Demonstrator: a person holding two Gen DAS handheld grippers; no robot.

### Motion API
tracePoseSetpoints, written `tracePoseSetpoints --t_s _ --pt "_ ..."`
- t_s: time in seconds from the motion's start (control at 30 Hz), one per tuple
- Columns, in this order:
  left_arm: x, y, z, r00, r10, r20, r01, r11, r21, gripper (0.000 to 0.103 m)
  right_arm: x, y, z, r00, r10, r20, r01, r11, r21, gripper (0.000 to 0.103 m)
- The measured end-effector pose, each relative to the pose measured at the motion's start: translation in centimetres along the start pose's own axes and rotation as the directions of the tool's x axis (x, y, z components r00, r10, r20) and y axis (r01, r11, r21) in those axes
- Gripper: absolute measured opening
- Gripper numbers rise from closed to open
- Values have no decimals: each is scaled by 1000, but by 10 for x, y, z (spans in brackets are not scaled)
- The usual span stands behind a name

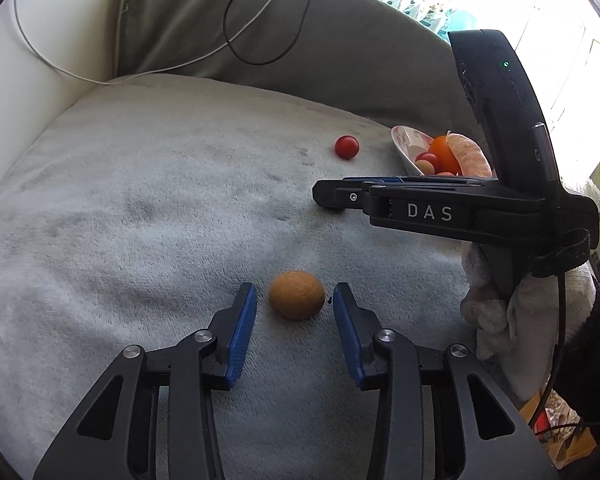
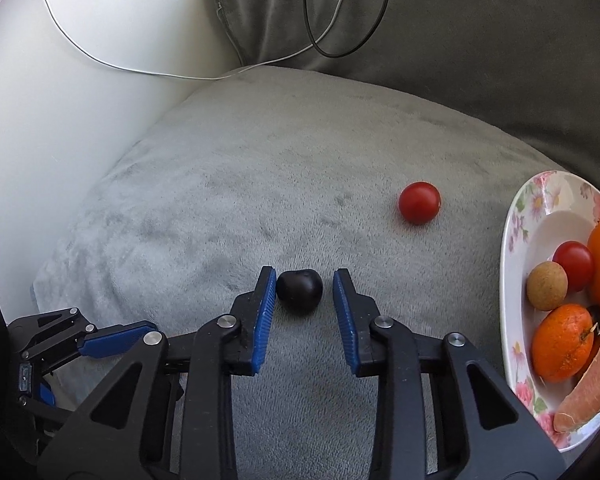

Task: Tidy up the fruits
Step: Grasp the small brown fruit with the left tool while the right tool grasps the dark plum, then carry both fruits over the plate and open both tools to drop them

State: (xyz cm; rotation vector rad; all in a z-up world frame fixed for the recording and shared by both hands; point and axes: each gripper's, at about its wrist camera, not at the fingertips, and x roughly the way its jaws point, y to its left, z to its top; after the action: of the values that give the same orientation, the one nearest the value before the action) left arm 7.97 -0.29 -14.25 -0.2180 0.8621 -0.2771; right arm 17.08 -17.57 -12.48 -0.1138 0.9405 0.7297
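My left gripper (image 1: 294,300) is open, its blue pads on either side of a tan round fruit (image 1: 297,295) lying on the grey cushion (image 1: 160,220). My right gripper (image 2: 304,288) is open around a dark, nearly black fruit (image 2: 299,290) that touches its left pad. The right gripper (image 1: 332,198) also shows side-on in the left wrist view. A red tomato (image 2: 419,203) (image 1: 346,147) lies loose on the cushion. A floral plate (image 2: 518,224) (image 1: 404,140) holds oranges, a red tomato, a tan fruit and a pale orange wedge.
A white wall (image 2: 60,120) stands to the left and a grey backrest cushion (image 2: 460,40) behind. White and black cables (image 2: 324,40) hang over the backrest. The left gripper's body (image 2: 60,344) shows at lower left of the right wrist view.
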Motion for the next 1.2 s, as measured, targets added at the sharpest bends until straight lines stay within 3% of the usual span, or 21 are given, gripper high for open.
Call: tracePoseSetpoints --t_s 0.23,0.5,0.9,1.2 --pt "1 2 1 1000 0 5 0 1000 -2 28 2 5 -1 1000 -17 -2 17 999 -29 24" --pt "-4 3 -2 1000 -7 11 7 1000 -9 27 -10 4 -3 999 -20 35 20 1000 -4 23" --pt "-12 -6 5 999 -35 32 35 999 7 27 -66 -19 -15 990 -20 141 13 998 53 23" --pt "-9 -23 22 996 -68 50 66 997 52 27 -115 -44 -29 972 -69 226 44 992 115 23"
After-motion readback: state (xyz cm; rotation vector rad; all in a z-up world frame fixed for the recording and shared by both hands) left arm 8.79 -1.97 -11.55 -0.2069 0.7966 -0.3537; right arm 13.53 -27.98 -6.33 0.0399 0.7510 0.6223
